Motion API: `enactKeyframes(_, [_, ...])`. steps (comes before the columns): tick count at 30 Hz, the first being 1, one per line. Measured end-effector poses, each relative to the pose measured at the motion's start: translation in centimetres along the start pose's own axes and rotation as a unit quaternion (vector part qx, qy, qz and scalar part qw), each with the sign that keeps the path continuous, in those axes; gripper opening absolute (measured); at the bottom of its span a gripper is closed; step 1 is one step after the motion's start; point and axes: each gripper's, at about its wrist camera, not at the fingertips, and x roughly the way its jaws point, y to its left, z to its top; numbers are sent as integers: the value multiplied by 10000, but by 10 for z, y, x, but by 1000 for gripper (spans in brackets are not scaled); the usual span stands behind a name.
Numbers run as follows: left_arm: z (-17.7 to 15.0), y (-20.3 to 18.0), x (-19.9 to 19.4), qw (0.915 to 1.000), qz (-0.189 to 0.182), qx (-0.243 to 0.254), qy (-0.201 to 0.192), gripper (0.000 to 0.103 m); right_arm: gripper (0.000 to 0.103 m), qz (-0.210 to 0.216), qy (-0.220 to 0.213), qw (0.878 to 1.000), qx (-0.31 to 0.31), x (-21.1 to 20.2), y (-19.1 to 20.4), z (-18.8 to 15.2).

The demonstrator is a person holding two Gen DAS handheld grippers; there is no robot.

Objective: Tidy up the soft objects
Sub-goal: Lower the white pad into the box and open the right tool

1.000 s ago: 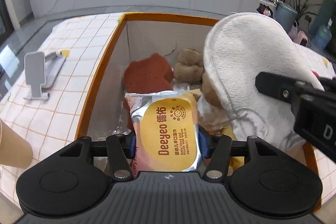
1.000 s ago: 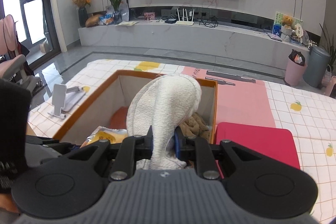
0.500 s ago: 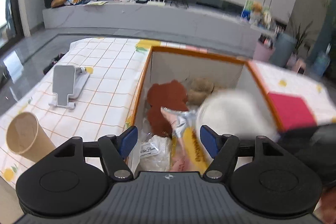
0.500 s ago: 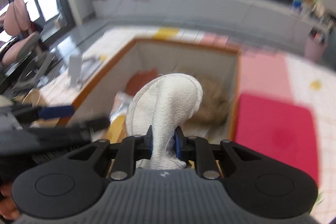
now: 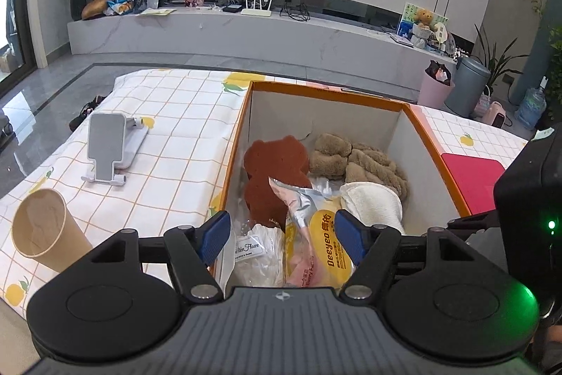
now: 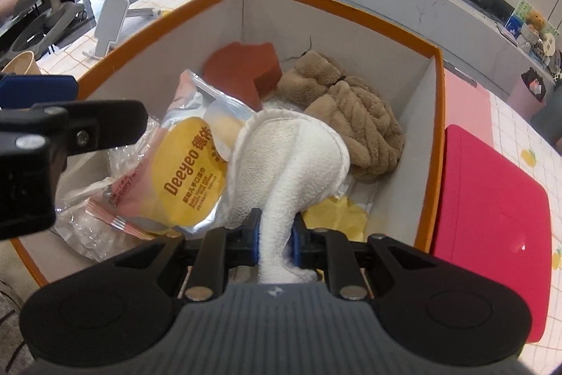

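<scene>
Foil wet-wipe pack with yellow label (image 5: 318, 236) now dropped into orange-rimmed cardboard box (image 5: 326, 89); left gripper (image 5: 281, 236) wide apart, empty. Right gripper (image 6: 275, 236), lowered into box, jaws opening yet pinching white fleece cloth (image 6: 291, 160). Release likely next.

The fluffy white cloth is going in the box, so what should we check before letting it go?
1. Fluffy white cloth is over the orange-rimmed cardboard box: ok.
2. Right hand-held gripper jaws are opening, cloth between the pads: ok.
3. Cloth is resting on the things below: cannot tell.
4. Left hand-held gripper is open and holds nothing: ok.
5. Yellow wet-wipes pack lies inside the box: ok.
6. Brown plush toy is clear of the cloth: cannot tell.
</scene>
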Motion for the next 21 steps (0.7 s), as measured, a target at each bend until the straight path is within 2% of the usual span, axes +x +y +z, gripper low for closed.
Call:
enactKeyframes(1, [0,0,0,10000,11,-6,-12,80,21,-18,-44,10000,-2,-2,-1,1])
enactKeyframes(3, [0,-1,-1,10000,27,-3,-23,80,38,5,-189,9998,-65,-9,2,-2])
enactKeyframes(5, [0,-1,-3,10000,34,-33,-30,80,46,-119,-383,9991,-130,-20,8,-6])
enactKeyframes(6, [1,-1,-4,10000,33,-52,-32,80,64,-297,-480,9982,-195,-26,12,-8])
enactKeyframes(8, [2,-1,-7,10000,46,-83,5,79,86,-497,-794,9951,-318,-41,19,-15])
enactKeyframes(12, [5,-4,-21,9997,44,-118,-202,80,86,-393,-1078,9934,-68,-66,15,-22])
enactKeyframes(15, [6,-15,-38,9991,139,59,-400,80,89,-286,-1277,9913,123,-89,9,-29])
enactKeyframes(21, [4,-43,-85,9935,95,250,-1107,85,92,-207,-1919,9797,540,-148,-3,-53])
